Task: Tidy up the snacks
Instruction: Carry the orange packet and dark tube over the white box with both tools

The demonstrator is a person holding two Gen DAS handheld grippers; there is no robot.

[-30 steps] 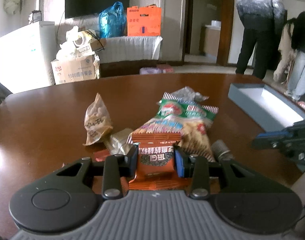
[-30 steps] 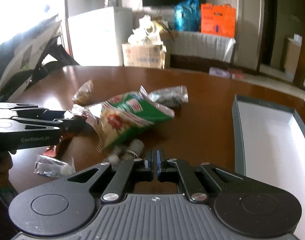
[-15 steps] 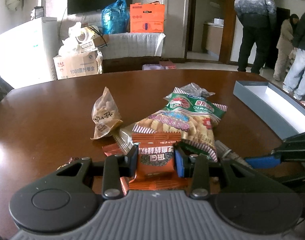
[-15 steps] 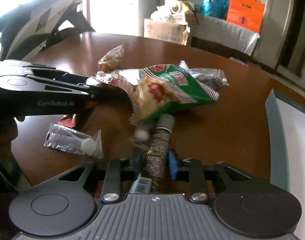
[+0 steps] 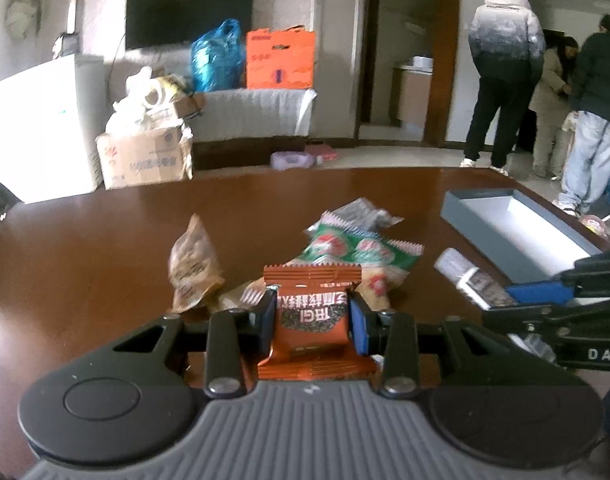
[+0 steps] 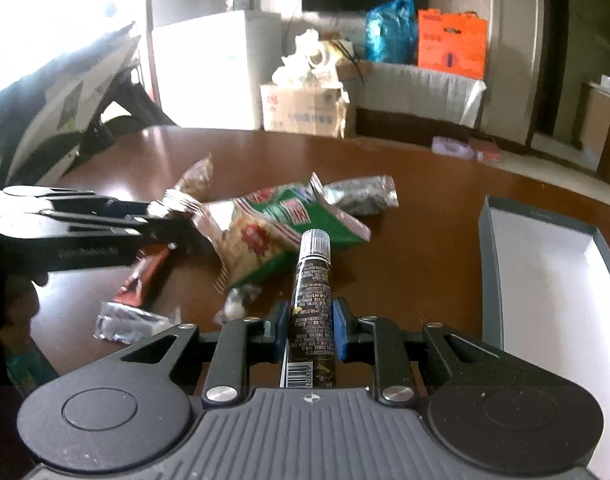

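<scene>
Foil-wrapped orange packet, light and crinkly, sits clenched mid-body in left tongs; right tongs grasp dark stick pack.

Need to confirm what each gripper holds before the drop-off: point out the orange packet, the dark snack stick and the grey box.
orange packet (image 5: 311, 322): left wrist view, on its printed front between the fingers.
dark snack stick (image 6: 311, 300): right wrist view, mid-length on its wrapper.
grey box (image 6: 490, 272): right wrist view, on its near grey wall.

The black body of the right gripper is showing the white letters "DAS" at the frame's edge — the rest is cut off. The dark slim stick packet's barcode label is showing digits, roughly "120329".
</scene>
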